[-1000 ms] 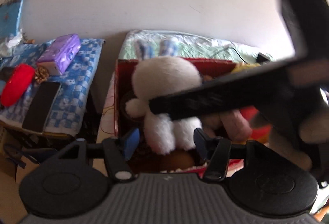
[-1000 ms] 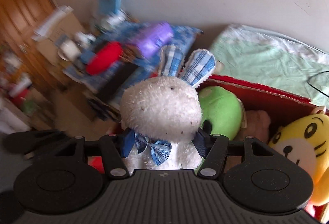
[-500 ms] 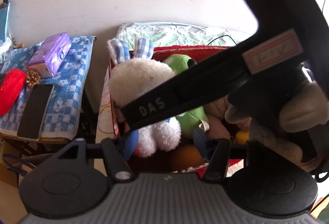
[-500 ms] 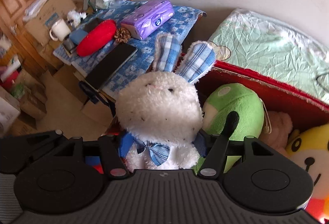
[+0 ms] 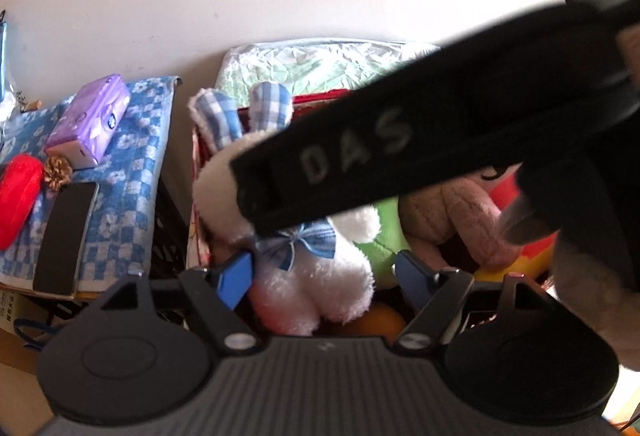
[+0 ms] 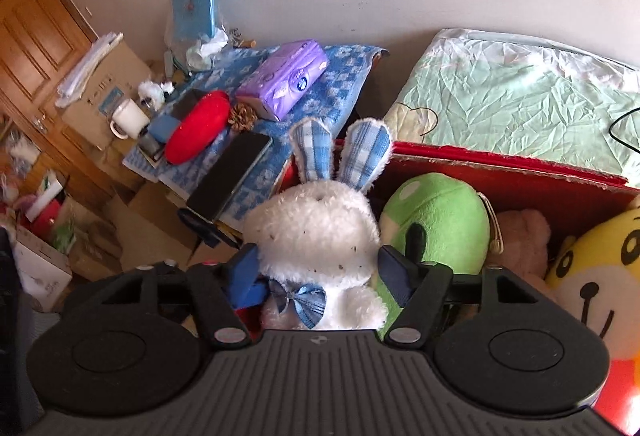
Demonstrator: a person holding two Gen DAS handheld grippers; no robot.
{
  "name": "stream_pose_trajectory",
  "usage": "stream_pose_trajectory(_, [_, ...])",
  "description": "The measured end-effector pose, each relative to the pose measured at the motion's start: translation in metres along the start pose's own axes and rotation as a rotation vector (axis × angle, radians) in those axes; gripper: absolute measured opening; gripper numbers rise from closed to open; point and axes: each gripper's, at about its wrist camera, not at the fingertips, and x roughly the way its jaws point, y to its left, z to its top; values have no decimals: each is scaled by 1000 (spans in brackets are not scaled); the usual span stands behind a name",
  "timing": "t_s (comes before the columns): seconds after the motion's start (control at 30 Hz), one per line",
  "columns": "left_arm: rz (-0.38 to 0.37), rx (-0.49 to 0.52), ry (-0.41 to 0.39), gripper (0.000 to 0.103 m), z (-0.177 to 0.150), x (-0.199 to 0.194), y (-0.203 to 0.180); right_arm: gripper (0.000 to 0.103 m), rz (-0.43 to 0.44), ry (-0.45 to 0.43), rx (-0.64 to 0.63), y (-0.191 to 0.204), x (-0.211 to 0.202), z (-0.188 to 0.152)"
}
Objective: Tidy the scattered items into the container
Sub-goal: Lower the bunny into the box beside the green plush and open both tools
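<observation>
Fluffy white plush rabbit with two blue-checked fabric ears and one blue plaid bow, upright at the left end of the red cardboard box, between the blue pads of both tongs

Right tongs: opening, rabbit's body between the fingers, left pad at the bow, right pad just beside the fur; firm pressing not discernible

Left tongs: opening, fingers flanking the rabbit's lower body, apart from the fur on both sides; view crossed by the black bar of the right tool, lettered "DAS"

Inside the box, counted: one round green plush touching the rabbit's right side, one brownish-pink plush behind it, one yellow plush with a drawn face at the right edge

On the counter draped in blue-and-white checked towelling: one glossy purple tissue pack, one red oval cushion, one pine cone, one flat black phone

Beyond the box: bed with crinkled pale-green sheet

Against the frames a second earlier: left tongs far wider; right tongs slightly wider; rabbit's ears turned from far side to upright facing pose in the left view, bow visible there
</observation>
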Motion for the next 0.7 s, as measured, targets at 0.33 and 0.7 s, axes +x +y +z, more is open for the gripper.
stream_pose_trajectory(0.33, [-2,60,-1,91,-3,9,-8,30,20,68,39,-13,-8,-13])
stream_pose_trajectory(0.7, [73,95,4,91,-2,22,-12,13,90,59,166,-33,21,-16])
